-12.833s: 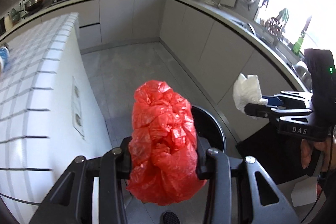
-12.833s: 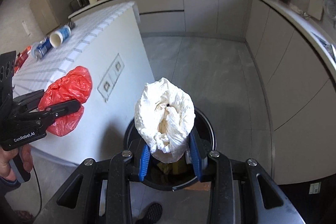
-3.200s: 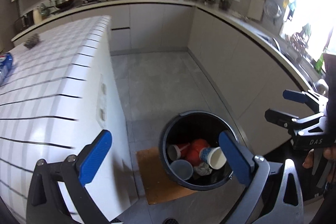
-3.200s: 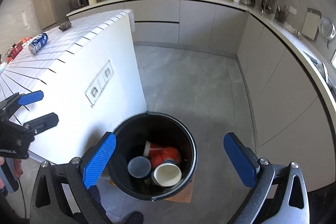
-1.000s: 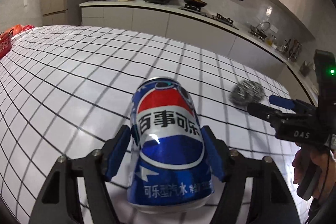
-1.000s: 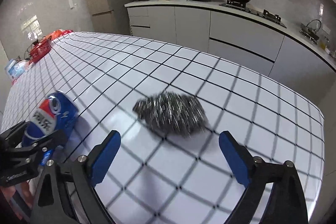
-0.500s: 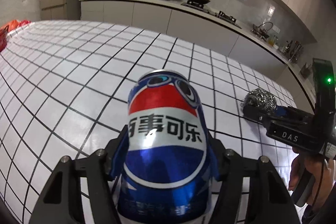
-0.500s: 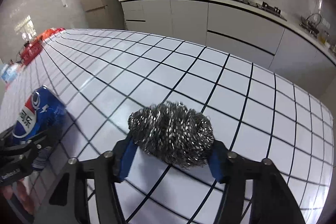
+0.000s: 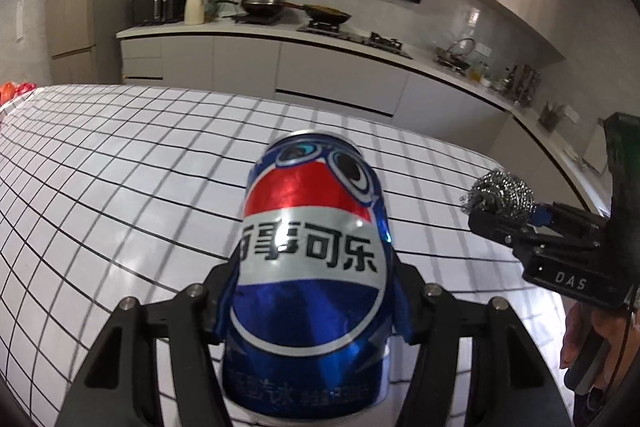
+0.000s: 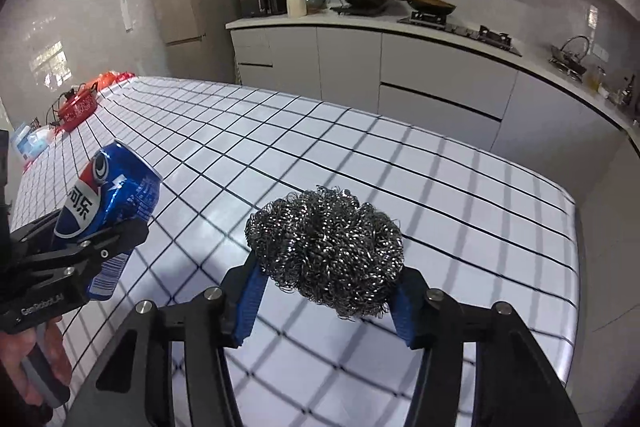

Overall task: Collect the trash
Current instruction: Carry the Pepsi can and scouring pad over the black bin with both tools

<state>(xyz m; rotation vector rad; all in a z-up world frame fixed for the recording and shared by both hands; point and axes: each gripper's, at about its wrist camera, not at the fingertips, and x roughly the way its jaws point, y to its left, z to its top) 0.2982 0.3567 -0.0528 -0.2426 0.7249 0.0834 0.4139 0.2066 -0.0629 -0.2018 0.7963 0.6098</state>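
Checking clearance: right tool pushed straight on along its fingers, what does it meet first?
Right tool, shut on the steel wool, would likely meet the checked tabletop first, though depth is unclear.

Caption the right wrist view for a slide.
Right gripper clamps a steel wool scrubber above the tiled counter; left gripper holds a Pepsi can.

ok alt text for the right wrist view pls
The right gripper holds a steel wool scrubber over a white gridded counter. At left, the left gripper holds a blue Pepsi can. Kitchen cabinets run behind.
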